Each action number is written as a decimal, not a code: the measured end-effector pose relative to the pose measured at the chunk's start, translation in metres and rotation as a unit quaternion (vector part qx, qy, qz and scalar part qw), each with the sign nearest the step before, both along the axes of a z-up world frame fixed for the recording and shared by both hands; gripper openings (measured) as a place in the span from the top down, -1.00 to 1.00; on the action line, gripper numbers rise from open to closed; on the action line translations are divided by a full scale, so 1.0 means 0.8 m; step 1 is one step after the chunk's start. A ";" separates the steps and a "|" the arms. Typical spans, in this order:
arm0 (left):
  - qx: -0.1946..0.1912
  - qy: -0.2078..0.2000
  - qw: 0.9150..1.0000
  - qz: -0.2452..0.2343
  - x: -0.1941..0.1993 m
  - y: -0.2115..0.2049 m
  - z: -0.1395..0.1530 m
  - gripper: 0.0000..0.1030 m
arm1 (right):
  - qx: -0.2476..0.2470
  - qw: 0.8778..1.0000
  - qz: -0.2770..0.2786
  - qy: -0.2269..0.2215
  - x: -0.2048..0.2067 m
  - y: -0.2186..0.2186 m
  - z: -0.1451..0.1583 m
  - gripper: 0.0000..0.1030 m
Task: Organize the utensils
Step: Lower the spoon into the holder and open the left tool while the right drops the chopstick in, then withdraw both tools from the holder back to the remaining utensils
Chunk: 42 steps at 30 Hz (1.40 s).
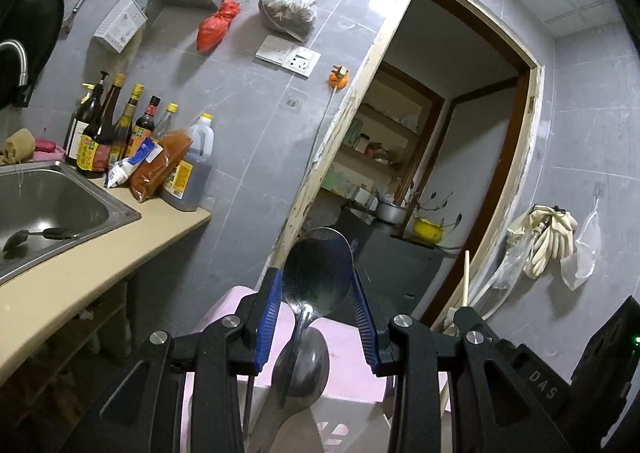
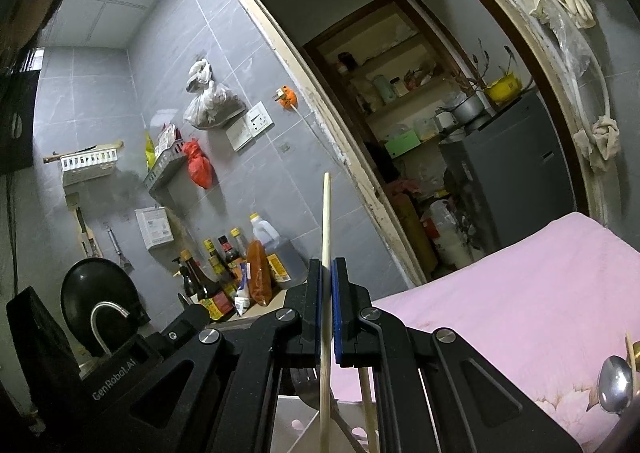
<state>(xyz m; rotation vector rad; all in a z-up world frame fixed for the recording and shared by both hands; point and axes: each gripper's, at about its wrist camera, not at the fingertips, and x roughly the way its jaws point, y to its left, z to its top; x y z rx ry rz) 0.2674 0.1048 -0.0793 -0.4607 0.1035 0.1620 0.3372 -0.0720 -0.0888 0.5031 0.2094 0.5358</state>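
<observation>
Spoon point(image 1: 316, 273) before pink cloth point(image 1: 348, 365), doorway point(image 1: 440, 157)

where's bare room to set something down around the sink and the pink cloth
Free: the beige counter in front of the sink, and most of the pink cloth left of the spoon. Crowded: the counter's far end, packed with sauce bottles.

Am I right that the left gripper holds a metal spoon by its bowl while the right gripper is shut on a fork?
Not quite. The right gripper is shut on a wooden chopstick, not a fork, as the right wrist view shows. The rest stands: in the left wrist view the left gripper holds the metal spoon by its bowl.
</observation>
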 end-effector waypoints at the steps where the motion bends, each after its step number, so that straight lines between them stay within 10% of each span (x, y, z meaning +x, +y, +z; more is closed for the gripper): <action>1: -0.001 0.002 1.000 0.001 -0.001 0.001 0.000 0.34 | 0.000 1.000 0.001 0.001 0.000 0.000 0.000 0.91; 19: -0.007 0.056 0.998 -0.018 -0.024 0.020 0.010 -0.03 | -0.041 0.998 0.030 0.034 -0.017 -0.017 0.002 0.87; 23: 0.004 0.064 0.998 -0.019 -0.030 0.014 0.021 -0.19 | -0.044 0.998 0.024 0.035 -0.026 -0.035 0.012 0.41; 30: 0.057 0.093 0.994 -0.020 -0.033 -0.021 0.050 -0.40 | -0.089 0.995 0.011 0.037 -0.044 -0.079 0.036 0.33; 36: 0.075 0.107 0.991 -0.027 -0.041 -0.063 0.072 -0.85 | -0.135 0.990 -0.017 0.038 -0.062 -0.136 0.056 -0.42; 42: 0.092 0.099 0.991 -0.017 -0.051 -0.112 0.079 -0.99 | -0.164 0.984 -0.053 0.041 -0.073 -0.197 0.067 -0.71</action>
